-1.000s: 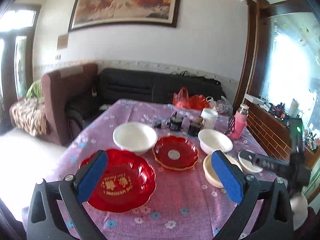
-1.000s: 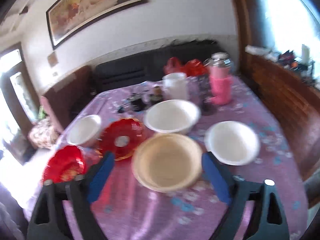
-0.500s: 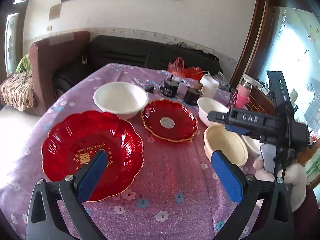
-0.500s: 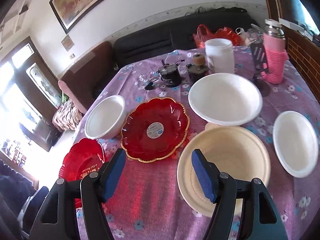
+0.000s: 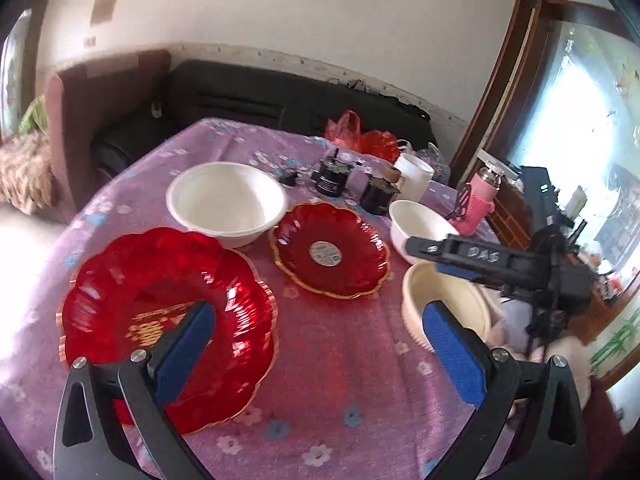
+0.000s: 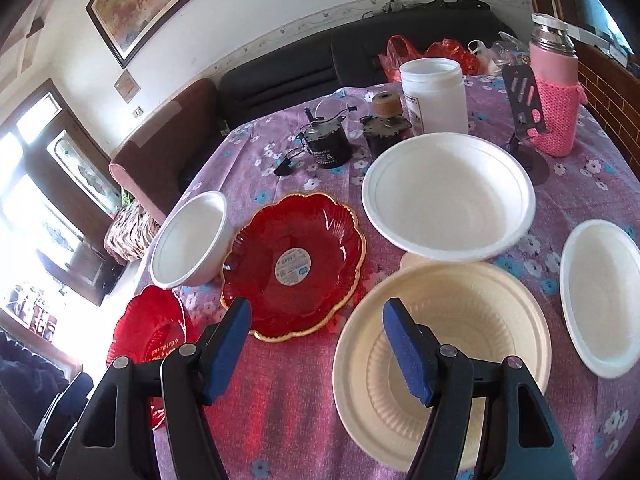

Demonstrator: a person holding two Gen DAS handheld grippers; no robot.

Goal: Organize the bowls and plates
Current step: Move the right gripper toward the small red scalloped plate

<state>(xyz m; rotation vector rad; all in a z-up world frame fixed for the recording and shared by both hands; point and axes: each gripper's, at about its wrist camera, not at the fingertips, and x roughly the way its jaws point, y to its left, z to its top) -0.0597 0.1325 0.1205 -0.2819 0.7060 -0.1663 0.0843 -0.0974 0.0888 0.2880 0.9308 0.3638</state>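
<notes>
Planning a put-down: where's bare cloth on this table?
Free: near strip of tablecloth between large red plate and cream bowl. Crowded: far edge around white jar, pink flask and black tins.

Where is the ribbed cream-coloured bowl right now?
In the right wrist view, the ribbed cream-coloured bowl sits lower right, just under the large white bowl, right of the gold-rimmed red plate.

Two red plates (image 6: 294,266), three white bowls (image 6: 448,196), one cream bowl (image 6: 444,336).
</notes>
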